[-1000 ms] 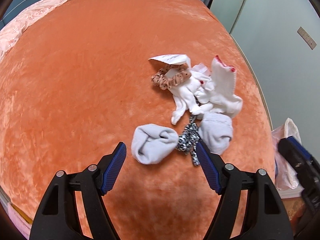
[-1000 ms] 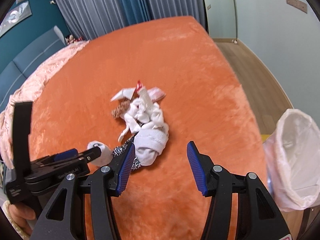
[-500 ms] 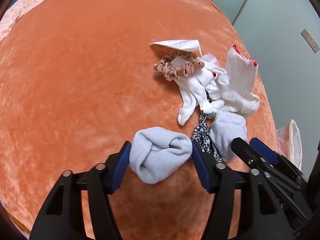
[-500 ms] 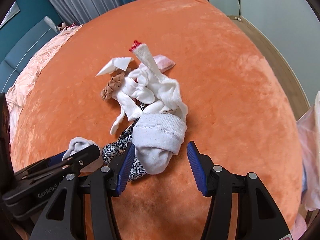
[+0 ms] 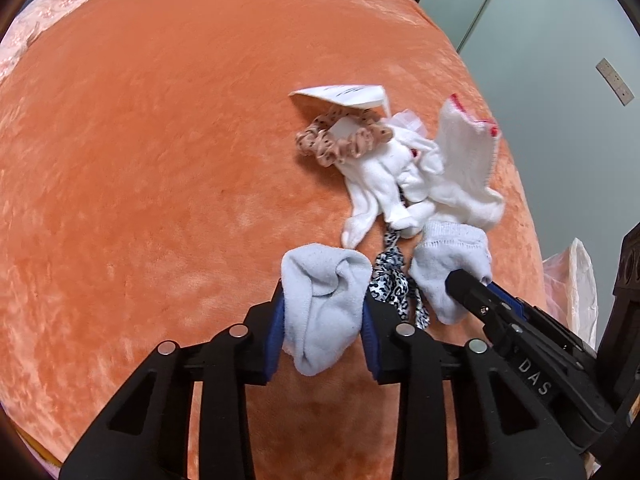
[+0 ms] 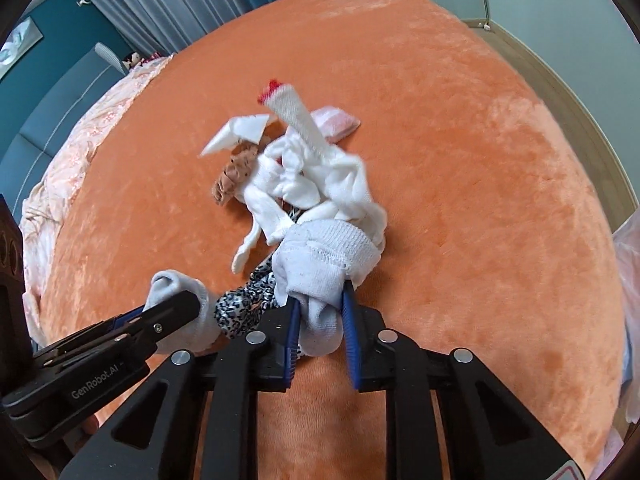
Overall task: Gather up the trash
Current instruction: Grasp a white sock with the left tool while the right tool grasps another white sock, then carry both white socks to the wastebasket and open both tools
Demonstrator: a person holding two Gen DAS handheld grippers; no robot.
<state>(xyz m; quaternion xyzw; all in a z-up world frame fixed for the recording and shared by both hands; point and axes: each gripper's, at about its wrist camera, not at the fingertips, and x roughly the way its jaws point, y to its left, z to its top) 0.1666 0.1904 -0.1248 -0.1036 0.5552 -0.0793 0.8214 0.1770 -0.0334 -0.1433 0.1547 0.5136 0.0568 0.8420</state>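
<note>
A heap of small things lies on the orange plush bed. My left gripper is shut on a pale blue balled sock, which also shows in the right wrist view. My right gripper is shut on a grey-white ribbed sock, seen too in the left wrist view. Between them lies a leopard-print scrunchie. Behind are white socks, one with a red trim, a brown scrunchie and a folded paper.
A white plastic bag hangs off the bed's right edge, also at the right rim of the right wrist view. A pink packet lies behind the heap. A pink quilt and curtains are at the far left.
Both grippers moved forward onto the heap and closed: the left on the pale blue sock, the right on the grey-white sock. Both were open a second ago.
</note>
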